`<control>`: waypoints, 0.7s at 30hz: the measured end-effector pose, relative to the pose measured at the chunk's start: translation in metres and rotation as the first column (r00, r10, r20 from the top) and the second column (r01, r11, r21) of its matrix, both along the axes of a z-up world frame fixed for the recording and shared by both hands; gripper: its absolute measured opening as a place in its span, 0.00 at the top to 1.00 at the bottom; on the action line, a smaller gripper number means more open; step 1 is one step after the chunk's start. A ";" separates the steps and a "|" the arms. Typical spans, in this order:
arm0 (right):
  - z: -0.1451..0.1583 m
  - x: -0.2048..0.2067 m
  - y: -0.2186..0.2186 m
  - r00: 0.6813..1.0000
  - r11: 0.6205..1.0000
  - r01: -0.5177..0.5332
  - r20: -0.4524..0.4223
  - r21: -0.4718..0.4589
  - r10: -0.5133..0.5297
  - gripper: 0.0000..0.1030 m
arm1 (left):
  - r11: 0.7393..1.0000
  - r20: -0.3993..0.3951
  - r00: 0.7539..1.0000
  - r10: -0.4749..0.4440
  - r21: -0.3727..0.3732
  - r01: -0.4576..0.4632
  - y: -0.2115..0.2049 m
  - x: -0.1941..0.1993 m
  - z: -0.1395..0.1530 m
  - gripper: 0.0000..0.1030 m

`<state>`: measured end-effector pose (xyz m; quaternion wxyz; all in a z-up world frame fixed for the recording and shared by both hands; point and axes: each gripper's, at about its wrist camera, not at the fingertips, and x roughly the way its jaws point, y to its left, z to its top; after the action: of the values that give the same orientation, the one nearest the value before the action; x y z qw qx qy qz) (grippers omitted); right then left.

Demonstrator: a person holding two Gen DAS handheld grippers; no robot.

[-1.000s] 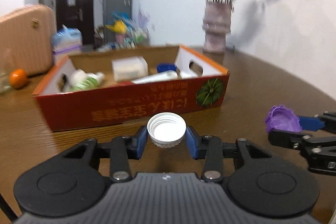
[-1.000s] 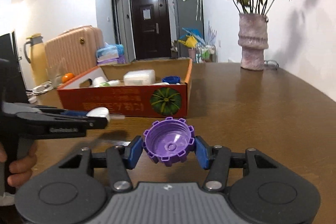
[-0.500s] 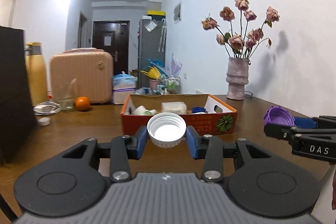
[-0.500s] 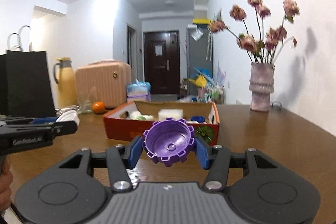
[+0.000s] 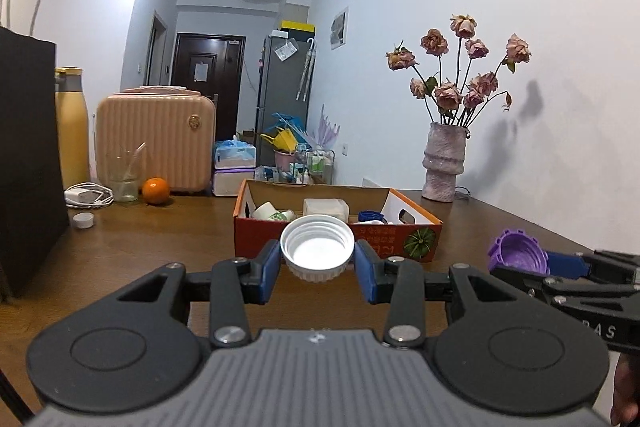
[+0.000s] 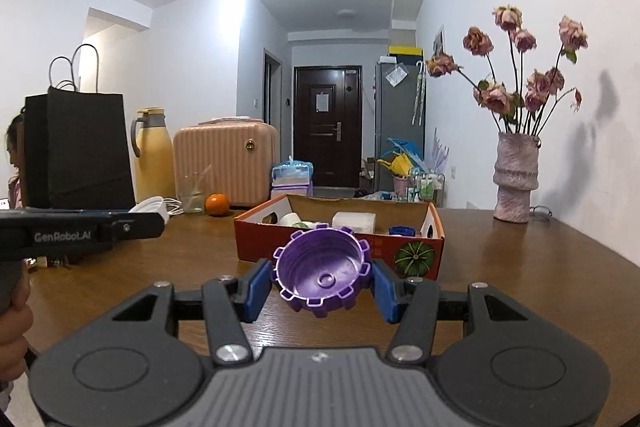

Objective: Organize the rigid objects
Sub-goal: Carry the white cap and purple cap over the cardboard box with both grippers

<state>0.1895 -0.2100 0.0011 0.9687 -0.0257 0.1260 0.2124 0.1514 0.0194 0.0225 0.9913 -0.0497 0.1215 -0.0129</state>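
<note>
A white screw cap (image 5: 317, 246), hollow side toward the camera, sits between the blue pads of my left gripper (image 5: 317, 263), which is shut on it above the table. My right gripper (image 6: 322, 281) is shut on a purple ridged cap (image 6: 322, 273), also held in the air; the same cap (image 5: 517, 255) shows at the right edge of the left wrist view. Beyond both stands a red cardboard box (image 5: 338, 241) (image 6: 340, 247) holding a white tub, a small bottle and a blue cap. The left gripper's arm (image 6: 80, 231) crosses the left side of the right wrist view.
On the brown wooden table (image 6: 540, 267) stand a vase of dried roses (image 6: 515, 179), a black paper bag (image 5: 24, 163), a yellow flask (image 5: 72, 127), a pink case (image 5: 156, 143), a glass (image 5: 124, 175), an orange (image 5: 156, 191), a white charger (image 5: 86, 195) and a small white lid (image 5: 83, 220).
Both grippers have pulled back from the box and risen, each keeping its cap; the box now looks smaller and farther away. Over the last half second little has moved.
</note>
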 end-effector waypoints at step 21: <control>0.004 0.329 0.008 0.920 1.000 0.028 -0.391 0.013 -0.021 0.49 | 0.999 -0.313 0.949 -0.035 0.006 0.039 0.019 0.352 0.002 0.61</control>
<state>0.5183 -0.2018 0.0056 0.9269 0.0273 0.3149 0.2025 0.5031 0.0385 0.0247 0.9594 -0.0428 0.2779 -0.0226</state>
